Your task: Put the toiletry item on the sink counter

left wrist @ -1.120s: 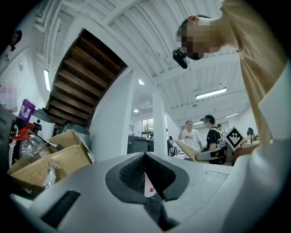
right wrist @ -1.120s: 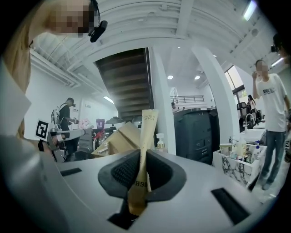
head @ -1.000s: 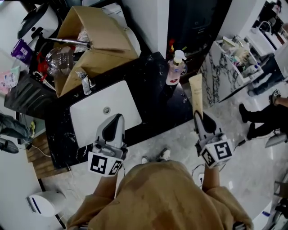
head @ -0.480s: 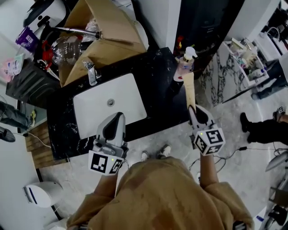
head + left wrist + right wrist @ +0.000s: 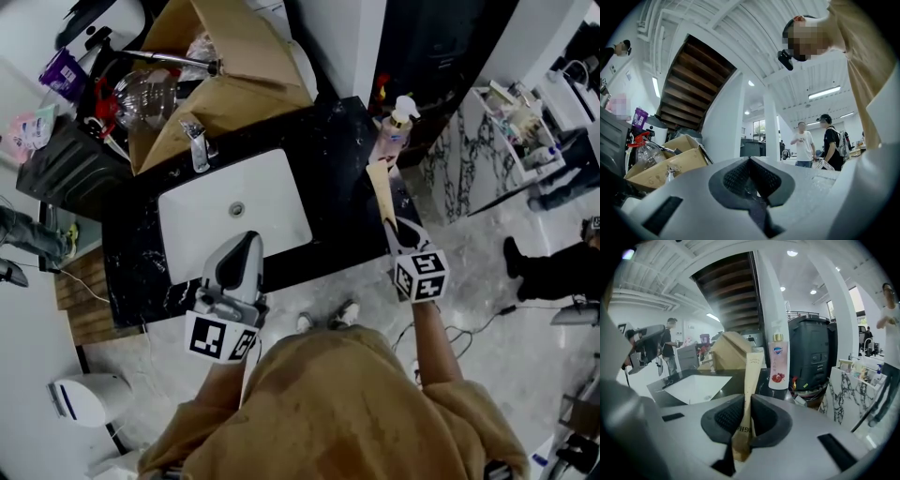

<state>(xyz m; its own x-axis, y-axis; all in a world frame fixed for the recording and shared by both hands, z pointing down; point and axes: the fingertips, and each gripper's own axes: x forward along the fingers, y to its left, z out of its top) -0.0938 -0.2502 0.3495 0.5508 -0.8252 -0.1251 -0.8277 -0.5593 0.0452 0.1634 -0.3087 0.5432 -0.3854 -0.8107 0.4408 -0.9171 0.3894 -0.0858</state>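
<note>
Tube (image 5: 380, 187) is clenched in your right gripper (image 5: 397, 231) above the counter's (image 5: 330, 150) right edge, near the bottle (image 5: 392, 133). Set it down clear of that bottle; your left gripper (image 5: 246, 251) is closed, empty.

Likely a mock bathroom in a hall: sink counter (image 5: 330, 155), staircase (image 5: 696, 77).

Both arms reaching forward, left claw (image 5: 242, 255) pressed together and empty over the desk's (image 5: 333, 159) front edge, right claw (image 5: 395, 228) clamped on a tube (image 5: 379, 186) at the desk's right front corner.
</note>
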